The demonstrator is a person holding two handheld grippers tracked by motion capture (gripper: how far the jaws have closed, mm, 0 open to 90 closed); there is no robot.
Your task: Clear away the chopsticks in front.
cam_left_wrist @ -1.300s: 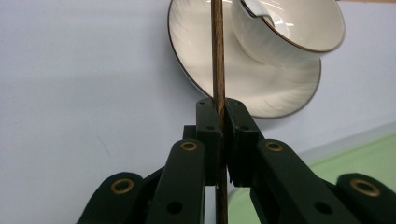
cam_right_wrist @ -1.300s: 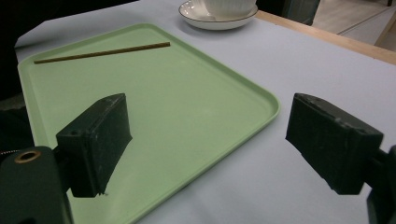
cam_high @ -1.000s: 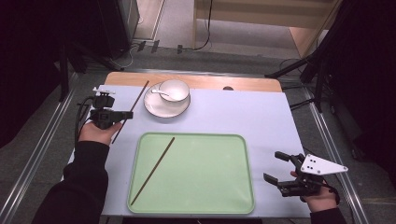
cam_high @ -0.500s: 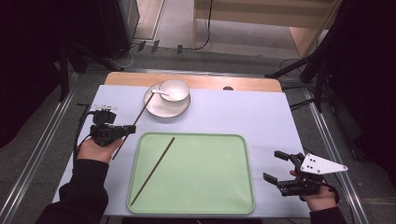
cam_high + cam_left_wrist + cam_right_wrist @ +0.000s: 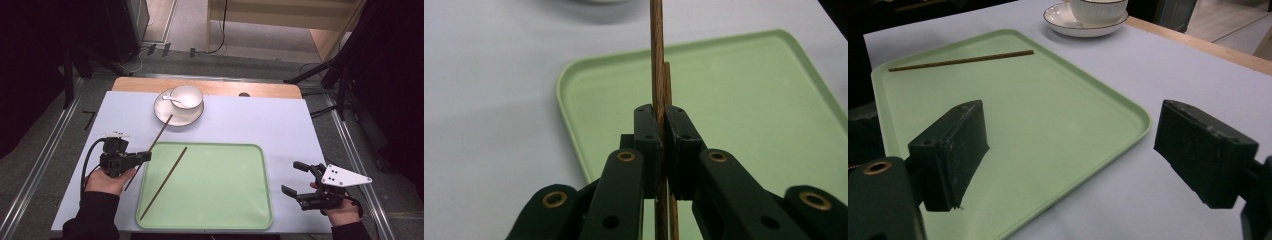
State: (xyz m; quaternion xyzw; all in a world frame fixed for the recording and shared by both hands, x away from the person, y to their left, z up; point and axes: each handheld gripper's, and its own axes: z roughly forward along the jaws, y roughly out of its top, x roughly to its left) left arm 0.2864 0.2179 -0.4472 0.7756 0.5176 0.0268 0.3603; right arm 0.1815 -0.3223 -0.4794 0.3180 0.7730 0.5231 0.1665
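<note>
Wooden chopstick (image 5: pixel 657 60), matt green plastic tray (image 5: pixel 220 200), glossy ceramic saucer (image 5: pixel 165 114).

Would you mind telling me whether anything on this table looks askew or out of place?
Nothing is spilled or damaged. One chopstick lies diagonally in the green tray; its mate is clamped in the left tongs, slanting over the tray's rim towards the saucer.

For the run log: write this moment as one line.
left gripper: shut on chopstick | right gripper: open | second chopstick: in tray
</note>
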